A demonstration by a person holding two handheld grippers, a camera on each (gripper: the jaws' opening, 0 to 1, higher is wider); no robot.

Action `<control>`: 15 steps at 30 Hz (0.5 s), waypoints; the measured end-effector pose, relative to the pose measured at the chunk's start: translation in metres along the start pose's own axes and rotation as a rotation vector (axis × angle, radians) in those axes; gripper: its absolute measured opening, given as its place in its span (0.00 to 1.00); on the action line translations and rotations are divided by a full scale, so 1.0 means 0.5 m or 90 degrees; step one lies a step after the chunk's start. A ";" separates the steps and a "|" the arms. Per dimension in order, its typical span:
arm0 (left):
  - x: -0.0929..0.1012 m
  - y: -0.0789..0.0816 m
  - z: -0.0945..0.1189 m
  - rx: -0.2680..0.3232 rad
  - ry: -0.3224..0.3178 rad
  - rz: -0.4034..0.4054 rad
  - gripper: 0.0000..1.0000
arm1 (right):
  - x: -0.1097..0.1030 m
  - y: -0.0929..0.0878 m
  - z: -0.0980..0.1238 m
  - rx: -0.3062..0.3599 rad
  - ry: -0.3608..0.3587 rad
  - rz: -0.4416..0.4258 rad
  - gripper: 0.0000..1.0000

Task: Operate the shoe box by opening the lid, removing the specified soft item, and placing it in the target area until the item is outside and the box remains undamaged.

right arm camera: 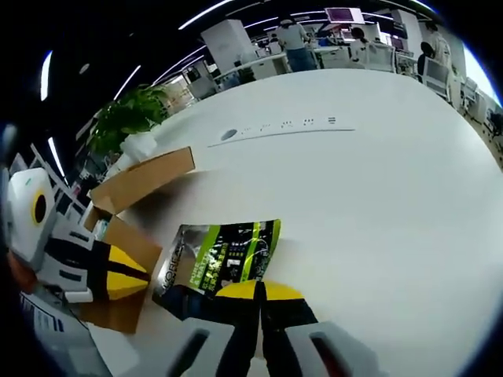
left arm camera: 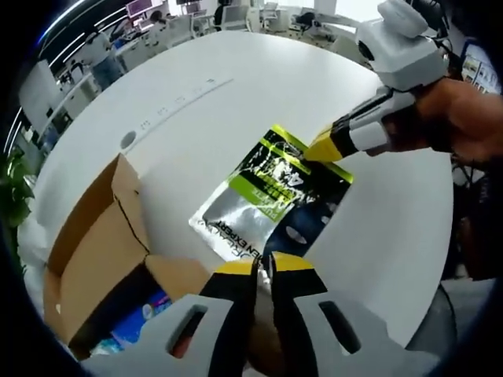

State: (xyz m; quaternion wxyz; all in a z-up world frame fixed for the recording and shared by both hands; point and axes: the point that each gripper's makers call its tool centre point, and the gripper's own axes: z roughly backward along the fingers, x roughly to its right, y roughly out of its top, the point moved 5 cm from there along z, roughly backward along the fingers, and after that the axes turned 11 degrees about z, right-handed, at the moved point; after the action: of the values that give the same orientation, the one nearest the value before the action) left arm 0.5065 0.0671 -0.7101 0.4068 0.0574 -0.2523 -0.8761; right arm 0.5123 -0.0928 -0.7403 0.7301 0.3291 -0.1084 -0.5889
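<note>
A brown cardboard shoe box [left arm camera: 102,251] stands open on the white table, with blue contents [left arm camera: 134,322] showing inside. Beside it lies a black, silver and lime-green soft pouch [left arm camera: 267,196], outside the box. My left gripper [left arm camera: 263,265] has its jaws together at the near box flap [left arm camera: 181,276], apparently pinching it. The right gripper [left arm camera: 318,149] comes in from the right and is shut on the pouch's far edge. In the right gripper view, my right gripper [right arm camera: 259,292] clamps the pouch [right arm camera: 220,263]. There the left gripper [right arm camera: 126,281] sits at the box [right arm camera: 141,181] flap.
The round white table [right arm camera: 393,196] stretches wide beyond the pouch, with a cable port strip [right arm camera: 283,126] across its middle. A potted plant [right arm camera: 130,114] stands past the box. Office desks and people are in the background. A person's hand [left arm camera: 464,118] holds the right gripper.
</note>
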 end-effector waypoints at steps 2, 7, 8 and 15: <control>0.001 0.001 0.001 0.008 -0.015 0.014 0.09 | 0.000 -0.002 0.002 0.000 0.000 -0.004 0.00; 0.008 0.002 0.013 0.027 -0.037 0.028 0.15 | -0.002 -0.007 0.004 -0.008 -0.003 -0.003 0.00; 0.008 0.003 0.016 0.032 -0.041 0.042 0.15 | -0.004 -0.009 0.004 -0.010 -0.004 -0.001 0.00; 0.027 0.013 0.054 0.069 -0.076 0.062 0.16 | -0.022 -0.016 -0.004 -0.018 0.001 0.002 0.00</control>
State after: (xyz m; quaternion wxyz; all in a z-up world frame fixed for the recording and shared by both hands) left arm 0.4936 0.0642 -0.6819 0.4292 0.0149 -0.3259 -0.8422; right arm 0.5040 -0.0826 -0.7443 0.7357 0.3192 -0.1001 -0.5889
